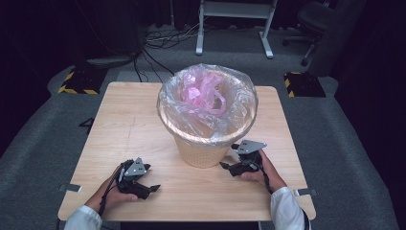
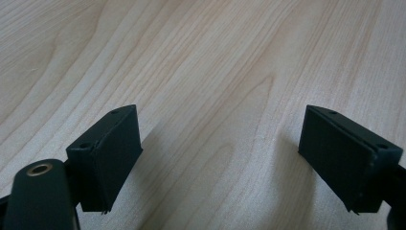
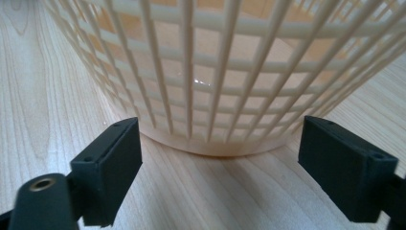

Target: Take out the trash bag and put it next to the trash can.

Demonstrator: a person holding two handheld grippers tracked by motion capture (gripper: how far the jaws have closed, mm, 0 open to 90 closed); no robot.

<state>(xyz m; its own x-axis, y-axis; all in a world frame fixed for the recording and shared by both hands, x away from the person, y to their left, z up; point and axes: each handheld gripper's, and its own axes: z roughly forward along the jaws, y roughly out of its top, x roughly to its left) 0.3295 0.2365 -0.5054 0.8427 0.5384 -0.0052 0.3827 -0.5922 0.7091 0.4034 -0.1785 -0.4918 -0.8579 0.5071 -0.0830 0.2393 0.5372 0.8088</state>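
Grey carpet surrounds the wooden table (image 1: 143, 124). Mid-table stands the lattice basket (image 1: 201, 153), its clear liner (image 1: 177, 108) veiling crumpled pink plastic (image 1: 203, 91). Right gripper (image 1: 230, 165) sits just beside its base, left gripper (image 1: 151, 189) apart; both gape, empty.

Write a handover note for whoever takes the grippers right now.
Left gripper: open, holding nothing, low over the wooden table at its near-left.
Right gripper: open, holding nothing, jaws pointed at the base of the cream lattice wastebasket.
Wastebasket stands mid-table, lined with a clear plastic bag; a crumpled pink bag lies inside.
Done: liner over the rim.
Left: nothing gripped yet; probably the bags.
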